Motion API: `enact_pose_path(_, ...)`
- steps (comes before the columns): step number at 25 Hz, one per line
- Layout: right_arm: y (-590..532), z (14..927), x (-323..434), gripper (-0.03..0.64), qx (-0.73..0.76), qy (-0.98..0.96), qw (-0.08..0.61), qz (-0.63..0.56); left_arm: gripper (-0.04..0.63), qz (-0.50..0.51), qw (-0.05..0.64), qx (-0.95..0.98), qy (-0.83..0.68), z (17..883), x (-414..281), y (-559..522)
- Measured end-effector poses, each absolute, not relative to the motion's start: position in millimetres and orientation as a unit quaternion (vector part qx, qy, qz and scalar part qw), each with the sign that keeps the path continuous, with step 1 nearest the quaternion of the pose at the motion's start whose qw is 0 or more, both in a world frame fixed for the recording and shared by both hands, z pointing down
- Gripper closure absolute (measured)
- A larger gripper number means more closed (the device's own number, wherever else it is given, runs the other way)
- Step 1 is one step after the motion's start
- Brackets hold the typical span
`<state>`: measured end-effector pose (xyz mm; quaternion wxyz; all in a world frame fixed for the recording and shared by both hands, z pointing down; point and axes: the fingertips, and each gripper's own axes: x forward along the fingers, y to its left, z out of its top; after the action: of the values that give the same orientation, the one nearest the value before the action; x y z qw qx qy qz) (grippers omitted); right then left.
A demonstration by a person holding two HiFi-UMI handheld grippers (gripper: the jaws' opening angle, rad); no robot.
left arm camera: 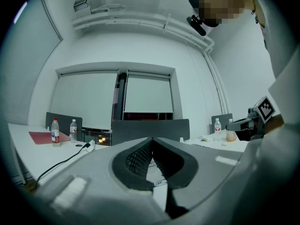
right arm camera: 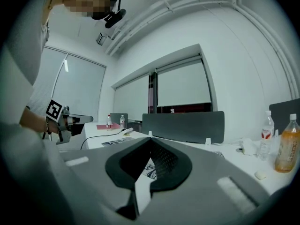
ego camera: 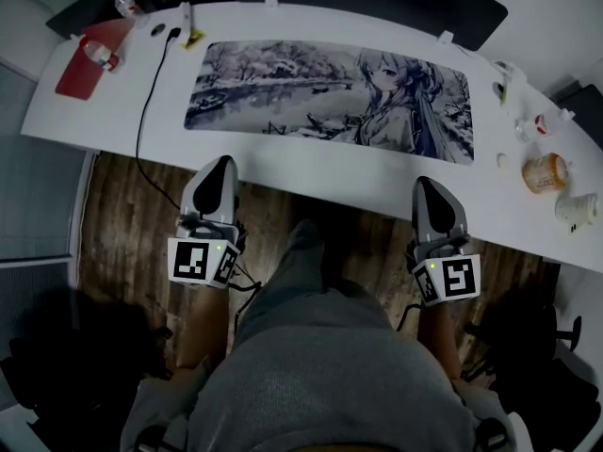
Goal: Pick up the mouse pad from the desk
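A long mouse pad (ego camera: 330, 99) printed with a grey anime winter scene lies flat across the middle of the white desk (ego camera: 122, 121). Both grippers hover off the desk's near edge, level with it and pointing at the pad. My left gripper (ego camera: 222, 165) is shut and empty, below the pad's left part. My right gripper (ego camera: 426, 185) is shut and empty too, below the pad's right part. In the left gripper view its jaws (left arm camera: 151, 149) meet at the tips; the right gripper view shows the same (right arm camera: 151, 150), with a strip of the pad (right arm camera: 149, 168) seen through the gap.
A black cable (ego camera: 146, 111) runs over the desk's left part and off its near edge. A red folder (ego camera: 83, 69) and a bottle (ego camera: 101, 55) lie far left. An orange drink bottle (ego camera: 546, 171), a white mug (ego camera: 577, 209) and small items sit far right. Grey partition panels (left arm camera: 150, 129) stand behind the desk.
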<state>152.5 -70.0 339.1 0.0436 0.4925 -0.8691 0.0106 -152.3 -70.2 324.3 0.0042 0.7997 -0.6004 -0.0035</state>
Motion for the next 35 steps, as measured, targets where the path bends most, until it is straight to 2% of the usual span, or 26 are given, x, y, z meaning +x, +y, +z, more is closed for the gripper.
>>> enact_pose_path(15, -207.6, 334.4, 124.6, 0.616, 0.519, -0.854, 0.043, -0.005, 0.595, -0.004, -0.002, 0.829, -0.559, 330.8, -168.2, -219.2)
enact_pose_path(23, -239.6, 370.7, 110.0, 0.617, 0.480, -0.874, 0.072, 0.002, 0.595, 0.063, -0.016, 0.873, -0.483, 374.4, -147.1, -260.6)
enact_pose_path(27, -235.4, 395.1, 99.8, 0.612, 0.415, -0.904, 0.105, -0.002, 0.592, 0.094, -0.011, 0.889, -0.448, 398.3, -133.6, -255.2)
enact_pose_path(32, -220.6, 433.1, 96.8, 0.516, 0.319, -0.934, 0.160, 0.024, 0.496, 0.126, 0.016, 0.906, -0.404, 429.9, -120.0, -238.9)
enact_pose_path(35, -217.0, 455.0, 112.1, 0.455, 0.293, -0.938, 0.182, 0.032, 0.396, 0.160, 0.019, 0.912, -0.377, 448.7, -124.9, -231.9)
